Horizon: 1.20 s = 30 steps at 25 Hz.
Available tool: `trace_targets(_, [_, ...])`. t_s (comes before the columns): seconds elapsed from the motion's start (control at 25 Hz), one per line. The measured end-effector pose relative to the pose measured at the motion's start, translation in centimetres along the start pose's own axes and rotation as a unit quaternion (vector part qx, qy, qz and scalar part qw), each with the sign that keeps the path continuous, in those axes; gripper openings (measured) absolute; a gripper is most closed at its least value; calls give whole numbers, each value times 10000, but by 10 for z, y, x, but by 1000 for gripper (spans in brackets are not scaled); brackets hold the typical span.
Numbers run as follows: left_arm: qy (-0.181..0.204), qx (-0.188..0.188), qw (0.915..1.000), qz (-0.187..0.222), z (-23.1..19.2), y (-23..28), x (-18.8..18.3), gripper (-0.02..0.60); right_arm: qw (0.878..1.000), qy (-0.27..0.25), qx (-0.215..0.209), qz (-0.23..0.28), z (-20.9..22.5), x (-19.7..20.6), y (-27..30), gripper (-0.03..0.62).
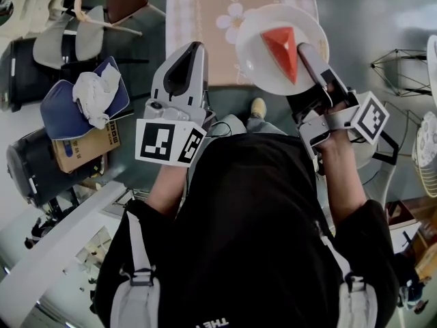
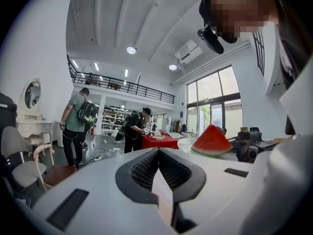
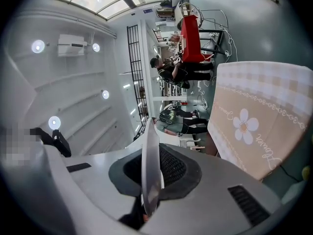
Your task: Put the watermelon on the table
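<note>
A red wedge of watermelon (image 1: 281, 50) lies on a white plate (image 1: 258, 65), held in the air just in front of the table (image 1: 198, 19), which has a beige flowered cloth. My right gripper (image 1: 311, 57) is shut on the plate's near rim. In the right gripper view the plate (image 3: 150, 165) stands edge-on between the jaws, with the table (image 3: 254, 116) to the right. My left gripper (image 1: 183, 57) is level beside the plate, shut with nothing in it. In the left gripper view the watermelon (image 2: 212, 141) shows to the right.
Chairs (image 1: 102, 12) stand at the table's left. A blue cushion with a white cloth (image 1: 85, 98), a cardboard box (image 1: 82, 149) and a black case (image 1: 34, 162) lie on the floor at left. A wire stand (image 1: 403, 67) is at right. People (image 2: 76, 124) stand far off.
</note>
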<state>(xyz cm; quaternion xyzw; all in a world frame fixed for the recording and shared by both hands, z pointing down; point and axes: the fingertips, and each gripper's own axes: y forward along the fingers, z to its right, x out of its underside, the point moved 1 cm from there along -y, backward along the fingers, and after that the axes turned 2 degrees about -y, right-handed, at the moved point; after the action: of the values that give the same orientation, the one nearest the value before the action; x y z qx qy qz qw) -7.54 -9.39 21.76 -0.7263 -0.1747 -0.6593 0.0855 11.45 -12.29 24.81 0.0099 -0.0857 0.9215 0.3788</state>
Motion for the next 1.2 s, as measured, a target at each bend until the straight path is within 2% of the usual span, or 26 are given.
trace_targets(0.28, [62,-79,9999,14,1,1,-5,9,10000,9,-76,-31,-1,-6,3,26])
trace_targets(0.8, [100,104,9999,-19,7,9,-7,9,9998,-3,-136,123,-7,-10,4,26])
trace_targets(1.2, [39,110,9999,-81,-17,16,-5,9,9999,52,-42,117,1,-5,25,26])
